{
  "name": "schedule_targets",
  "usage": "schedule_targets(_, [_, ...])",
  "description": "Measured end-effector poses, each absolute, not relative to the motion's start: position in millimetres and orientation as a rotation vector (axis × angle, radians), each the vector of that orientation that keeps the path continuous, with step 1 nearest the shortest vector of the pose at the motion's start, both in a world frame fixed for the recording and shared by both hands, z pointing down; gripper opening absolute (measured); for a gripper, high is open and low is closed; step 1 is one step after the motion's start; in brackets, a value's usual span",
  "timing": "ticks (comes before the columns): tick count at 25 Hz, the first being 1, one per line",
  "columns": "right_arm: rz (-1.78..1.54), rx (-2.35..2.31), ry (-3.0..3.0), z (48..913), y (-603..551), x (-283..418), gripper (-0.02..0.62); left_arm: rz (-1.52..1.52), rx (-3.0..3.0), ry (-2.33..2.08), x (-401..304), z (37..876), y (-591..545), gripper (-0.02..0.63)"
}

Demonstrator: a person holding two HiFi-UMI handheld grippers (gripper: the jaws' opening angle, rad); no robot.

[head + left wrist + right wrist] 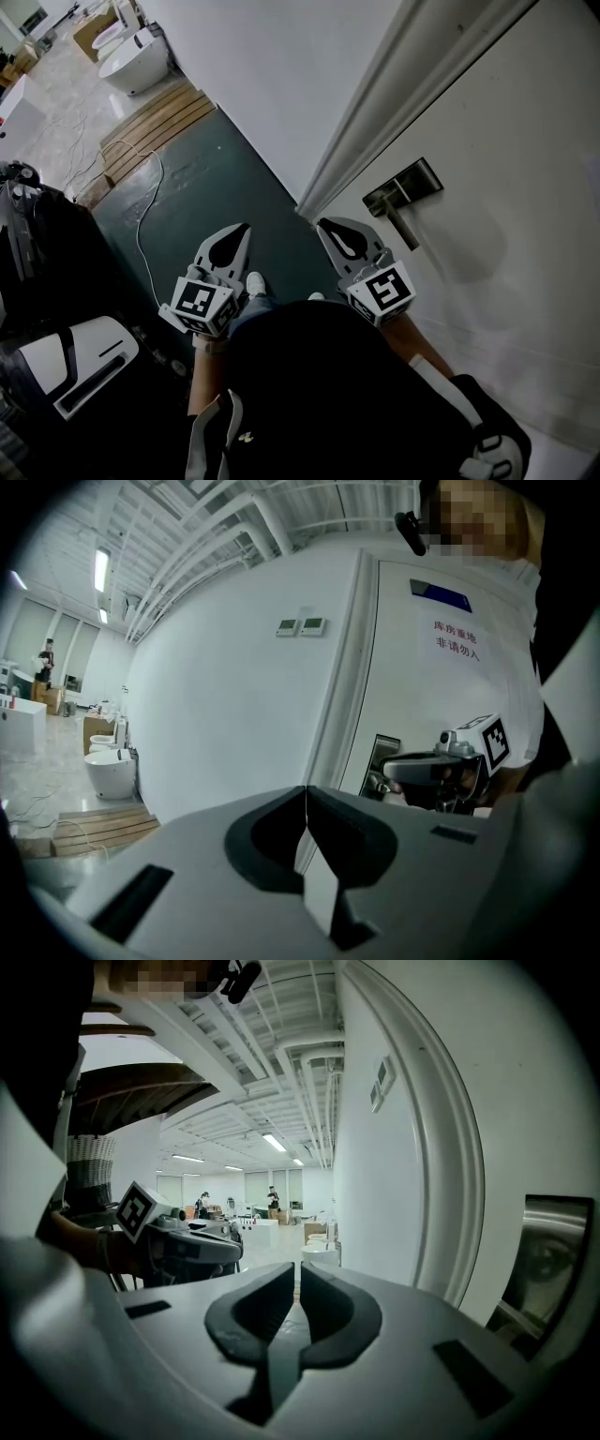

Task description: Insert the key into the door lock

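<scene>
Landmark: dull metal lock plate with lever handle (403, 192), set in the flat-panelled white door (506, 131) just right of the moulded white door frame (375, 112).

Left gripper (245, 227): below and left of the lock plate, well apart from it, over the dark green floor (216, 178). In its own view (305, 790) the jaws are clenched tip to tip, with nothing between them.

Right gripper (324, 223): below-left of the lock plate, nearer than the left one but not touching door or lever. In its own view (297, 1269) the jaws are drawn together to a hairline slit, with nothing held. The lock plate (548, 1260) sits at that view's far right, off the jaw axis.

Key: not seen in any view, neither in the jaws nor at the lock plate. Its location is unknown. No keyhole can be made out either.

Handling judgement: a door key should be light, thin, rigid metal, and slippery on smooth pads. Best pinched flat across the bow, with the blade projecting along the jaw line. A loose pinch would let it twist on meeting the keyway.
</scene>
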State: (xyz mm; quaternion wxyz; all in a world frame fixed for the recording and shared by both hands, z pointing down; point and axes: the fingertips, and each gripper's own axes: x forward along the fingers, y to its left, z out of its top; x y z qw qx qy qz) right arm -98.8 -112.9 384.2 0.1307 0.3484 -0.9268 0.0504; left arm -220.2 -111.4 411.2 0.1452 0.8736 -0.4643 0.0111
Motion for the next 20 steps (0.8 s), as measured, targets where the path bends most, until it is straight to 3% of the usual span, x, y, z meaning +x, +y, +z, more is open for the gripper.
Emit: schedule_targets(20, [0.125, 1.005, -2.659, 390.9, -105.5, -102.9, 0.028, 0.056, 2.511, -1.289, -212.8, 412.7, -114.0, 0.011])
